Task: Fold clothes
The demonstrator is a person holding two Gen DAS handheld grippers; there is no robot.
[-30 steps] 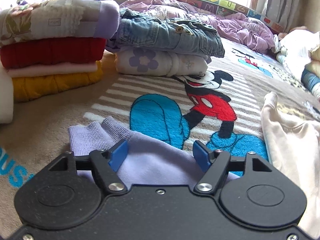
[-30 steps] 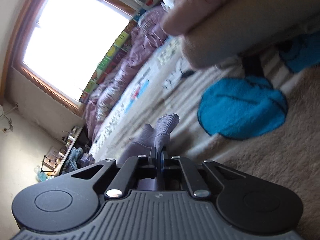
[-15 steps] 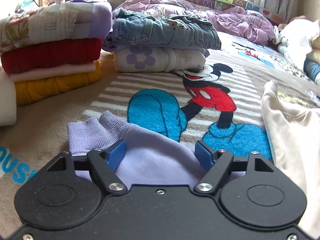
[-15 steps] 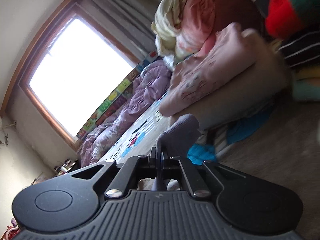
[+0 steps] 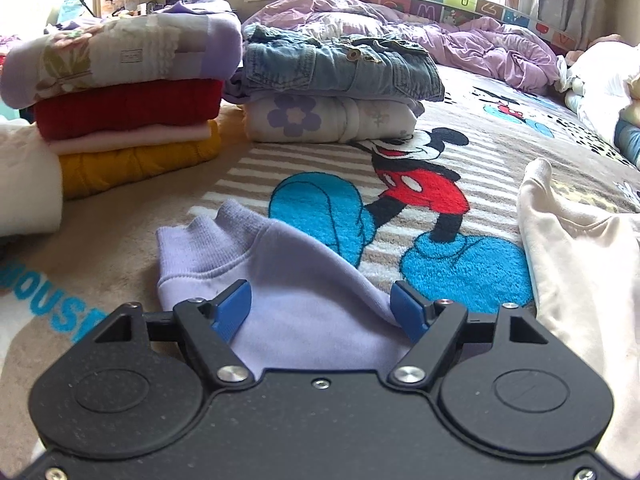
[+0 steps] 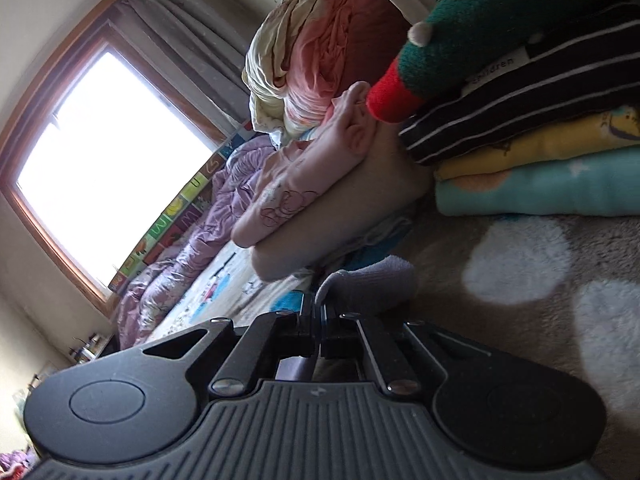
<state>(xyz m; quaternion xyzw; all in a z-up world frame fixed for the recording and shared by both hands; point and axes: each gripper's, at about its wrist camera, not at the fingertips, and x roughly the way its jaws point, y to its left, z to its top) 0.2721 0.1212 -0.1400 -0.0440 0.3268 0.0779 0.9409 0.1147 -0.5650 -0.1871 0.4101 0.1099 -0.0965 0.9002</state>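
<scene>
A lilac sweatshirt [image 5: 296,280] lies on the Mickey Mouse blanket [image 5: 400,168], its ribbed cuff [image 5: 200,248] pointing away from me. My left gripper [image 5: 322,310] is open, its blue fingertips [image 5: 234,308] spread over the lilac fabric without pinching it. My right gripper [image 6: 318,320] is rolled on its side and shut on another ribbed lilac cuff [image 6: 372,284], holding it just above the blanket [image 6: 520,272].
Two stacks of folded clothes stand at the far left [image 5: 120,92] and centre [image 5: 336,92]. A cream garment [image 5: 580,264] lies at the right. In the right wrist view, folded stacks [image 6: 540,160] and a heap of clothes [image 6: 320,52] sit close ahead.
My right gripper has swung round with the cuff, from facing the blue patch to facing the folded stacks. My left gripper has stayed open and crept slightly back over the sweatshirt.
</scene>
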